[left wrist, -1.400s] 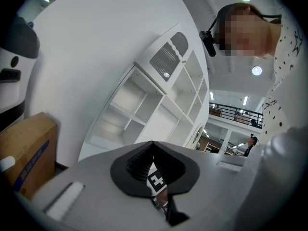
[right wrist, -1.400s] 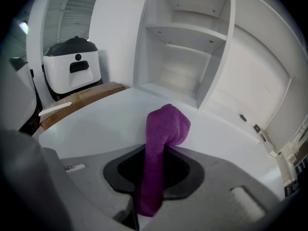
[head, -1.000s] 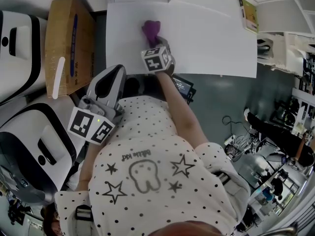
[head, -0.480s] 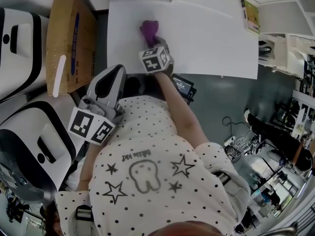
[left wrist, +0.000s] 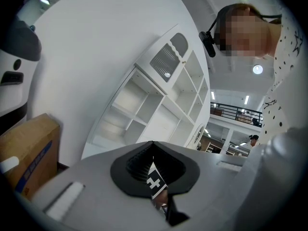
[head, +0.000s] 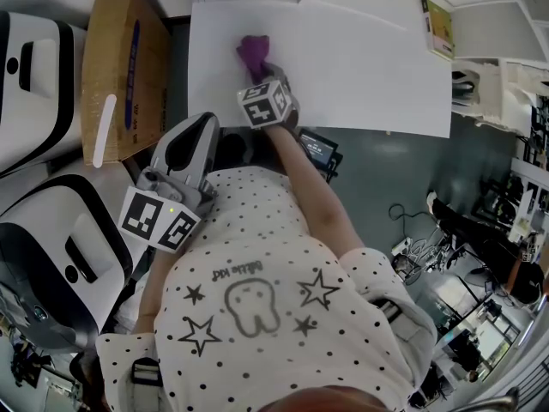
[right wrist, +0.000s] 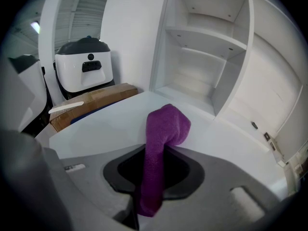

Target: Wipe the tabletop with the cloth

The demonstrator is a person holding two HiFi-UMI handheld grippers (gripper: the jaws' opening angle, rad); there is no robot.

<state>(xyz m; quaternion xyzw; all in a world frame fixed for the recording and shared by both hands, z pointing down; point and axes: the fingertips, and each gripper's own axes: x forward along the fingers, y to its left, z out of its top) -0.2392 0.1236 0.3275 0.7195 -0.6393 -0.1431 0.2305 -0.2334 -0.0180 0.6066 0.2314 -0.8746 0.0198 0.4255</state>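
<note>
Your R tool (head: 261,69) was clamped on the purple cloth (head: 252,50), which touched the worktop (head: 369,67) nr its left edge; L tool (head: 194,131) was closed & empty, off the worktop

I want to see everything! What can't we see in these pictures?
- Where the cloth touches the table: in the head view, the cloth itself and the right gripper cover it.
- Blue print on the box: too small in the head view.
- The person's face: covered by a blurred patch in the left gripper view.
</note>
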